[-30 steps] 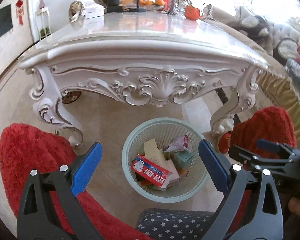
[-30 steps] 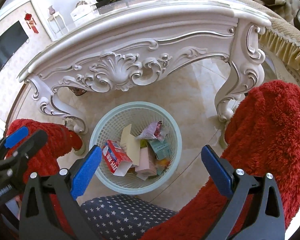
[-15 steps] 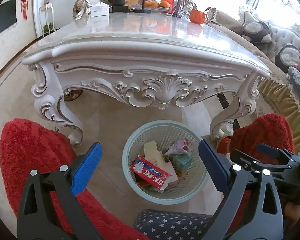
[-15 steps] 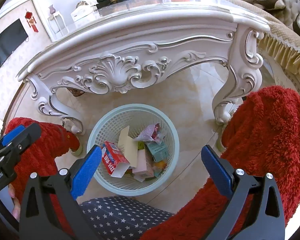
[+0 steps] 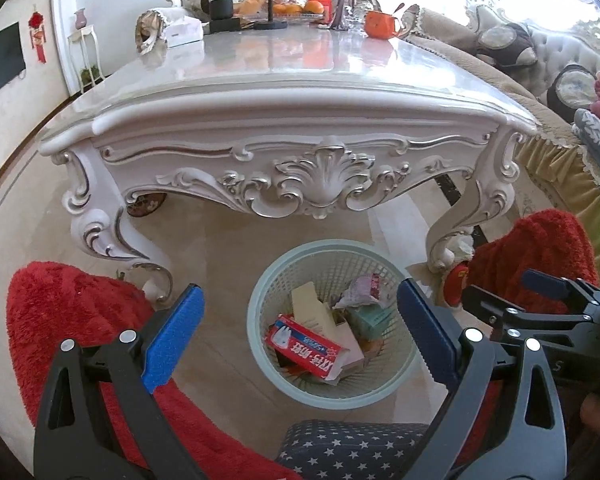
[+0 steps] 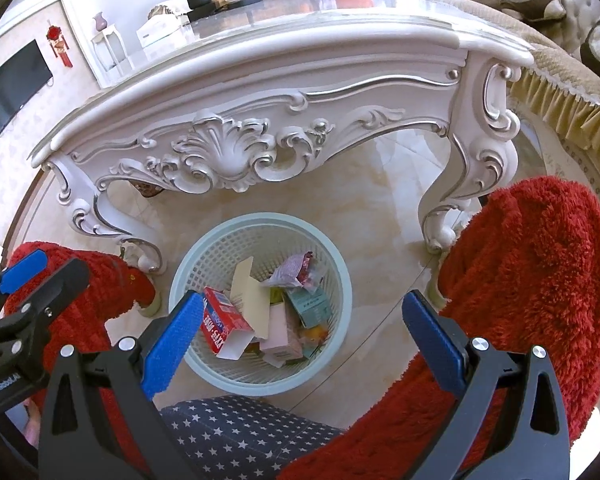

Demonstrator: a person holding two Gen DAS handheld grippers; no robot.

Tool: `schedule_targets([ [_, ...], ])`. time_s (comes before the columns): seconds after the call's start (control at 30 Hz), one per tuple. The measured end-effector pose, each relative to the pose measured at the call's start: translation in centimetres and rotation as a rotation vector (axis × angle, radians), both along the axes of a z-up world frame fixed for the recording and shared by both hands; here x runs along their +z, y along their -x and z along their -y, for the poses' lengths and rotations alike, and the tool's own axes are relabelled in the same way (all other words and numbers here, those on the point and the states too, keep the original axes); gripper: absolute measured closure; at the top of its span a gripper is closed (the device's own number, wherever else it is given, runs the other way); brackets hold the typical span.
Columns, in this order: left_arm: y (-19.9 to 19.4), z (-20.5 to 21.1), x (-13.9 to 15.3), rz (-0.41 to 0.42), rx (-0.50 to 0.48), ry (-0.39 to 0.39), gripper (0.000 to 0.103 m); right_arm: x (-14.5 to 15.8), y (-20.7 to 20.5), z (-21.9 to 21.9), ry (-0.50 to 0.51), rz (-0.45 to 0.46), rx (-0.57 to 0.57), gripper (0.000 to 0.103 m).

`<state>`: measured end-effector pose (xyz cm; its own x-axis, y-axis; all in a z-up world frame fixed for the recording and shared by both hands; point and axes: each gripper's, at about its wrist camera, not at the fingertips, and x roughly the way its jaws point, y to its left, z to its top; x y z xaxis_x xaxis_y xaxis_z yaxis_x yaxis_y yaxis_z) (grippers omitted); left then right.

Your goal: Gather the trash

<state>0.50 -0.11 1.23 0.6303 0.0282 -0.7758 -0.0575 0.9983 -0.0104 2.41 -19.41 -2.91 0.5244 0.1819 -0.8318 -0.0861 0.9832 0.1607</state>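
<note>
A pale green mesh wastebasket (image 5: 276, 380) (image 6: 336, 344) stands on the floor before the carved white table. Inside lie a red box (image 5: 306, 349) (image 6: 220, 326), a cream card (image 6: 249, 296), a teal box (image 6: 314, 307), a pink box (image 6: 278, 338) and a crumpled wrapper (image 5: 360, 290) (image 6: 294, 270). My left gripper (image 5: 300, 338) hangs open above the basket with nothing between its blue pads. My right gripper (image 6: 300, 340) is open and empty too, also above the basket. Each gripper shows at the edge of the other's view.
The ornate white table (image 5: 300, 128) (image 6: 260, 92) carries a white tissue box (image 5: 184, 32), an orange cup (image 5: 378, 25) and a fruit tray (image 5: 296, 8) at its far end. Red fluffy covers (image 5: 60, 320) (image 6: 540, 272) flank the basket. A star-patterned navy cloth (image 6: 236, 436) lies nearest. A sofa (image 5: 548, 52) is right.
Both grippers have risen and tilted up a little, so the basket sits lower in view and more of the tabletop shows. Both stay open. The trash in the basket has not moved.
</note>
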Motion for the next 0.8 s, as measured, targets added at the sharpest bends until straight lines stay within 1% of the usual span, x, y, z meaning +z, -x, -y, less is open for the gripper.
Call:
schedule_targets([
  [0.07, -0.01, 0.06, 0.04, 0.003, 0.013, -0.018, 0.009, 0.08, 0.01, -0.03, 0.003, 0.005, 0.004, 0.008],
  [0.2, -0.07, 0.08, 0.03, 0.000, 0.001, 0.000, 0.009, 0.18, 0.04, -0.26, 0.014, 0.012, 0.011, 0.008],
  [0.3, -0.01, 0.29, 0.01, 0.001, -0.004, -0.018, 0.009, 0.09, 0.04, -0.32, 0.015, 0.009, 0.016, 0.008],
  [0.47, 0.18, 0.36, 0.25, 0.018, 0.000, -0.025, 0.009, -0.08, -0.05, -0.11, 0.009, 0.001, 0.005, 0.008],
  [0.53, 0.17, 0.19, 0.09, 0.012, -0.015, 0.005, 0.009, -0.02, -0.01, -0.07, 0.007, 0.004, -0.001, 0.008],
  [0.57, 0.15, 0.15, 0.00, 0.008, -0.016, 0.007, 0.009, 0.02, 0.02, -0.08, 0.008, 0.007, -0.002, 0.008],
  [0.8, 0.29, 0.53, -0.33, 0.005, -0.033, -0.012, 0.009, 0.36, 0.22, -0.09, 0.017, 0.019, -0.015, 0.008],
])
